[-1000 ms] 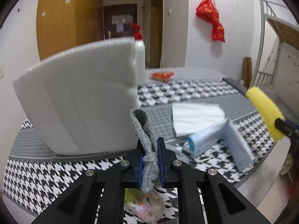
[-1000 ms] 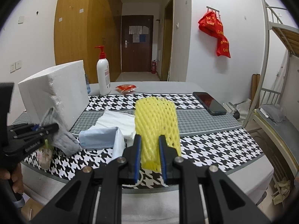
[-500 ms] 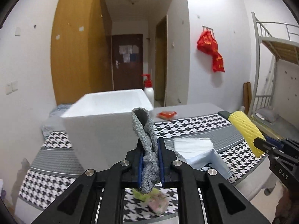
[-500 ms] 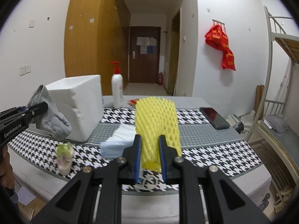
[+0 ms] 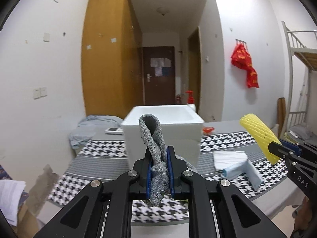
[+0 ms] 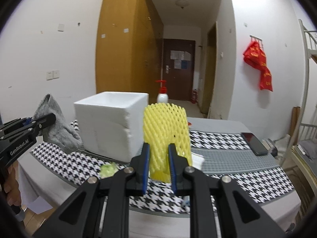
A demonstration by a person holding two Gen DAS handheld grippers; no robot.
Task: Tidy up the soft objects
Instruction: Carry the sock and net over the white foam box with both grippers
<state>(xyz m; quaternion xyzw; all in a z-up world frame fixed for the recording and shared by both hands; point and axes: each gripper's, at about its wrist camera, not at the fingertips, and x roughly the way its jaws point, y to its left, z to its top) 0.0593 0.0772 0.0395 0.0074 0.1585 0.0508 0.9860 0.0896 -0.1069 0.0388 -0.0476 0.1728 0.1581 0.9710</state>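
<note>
My left gripper (image 5: 159, 154) is shut on a grey knitted sock (image 5: 153, 138) and holds it in the air, in front of an open white foam box (image 5: 162, 125). My right gripper (image 6: 158, 154) is shut on a yellow foam net sleeve (image 6: 165, 130), held upright above the table. In the right wrist view the sock (image 6: 54, 127) hangs left of the foam box (image 6: 113, 125). In the left wrist view the yellow sleeve (image 5: 259, 136) is at the right. A blue face mask (image 5: 242, 171) and white tissue (image 5: 227, 156) lie on the table.
The table has a houndstooth cloth (image 6: 247, 180). On it lie a crumpled green wrapper (image 6: 108, 169), a black phone (image 6: 254, 143), a red packet (image 5: 208, 130) and a pump bottle (image 6: 162, 95). A bunk bed frame (image 5: 299, 91) stands at the right.
Both grippers have risen and pulled back from the table with their loads. The open top of the foam box has come into view.
</note>
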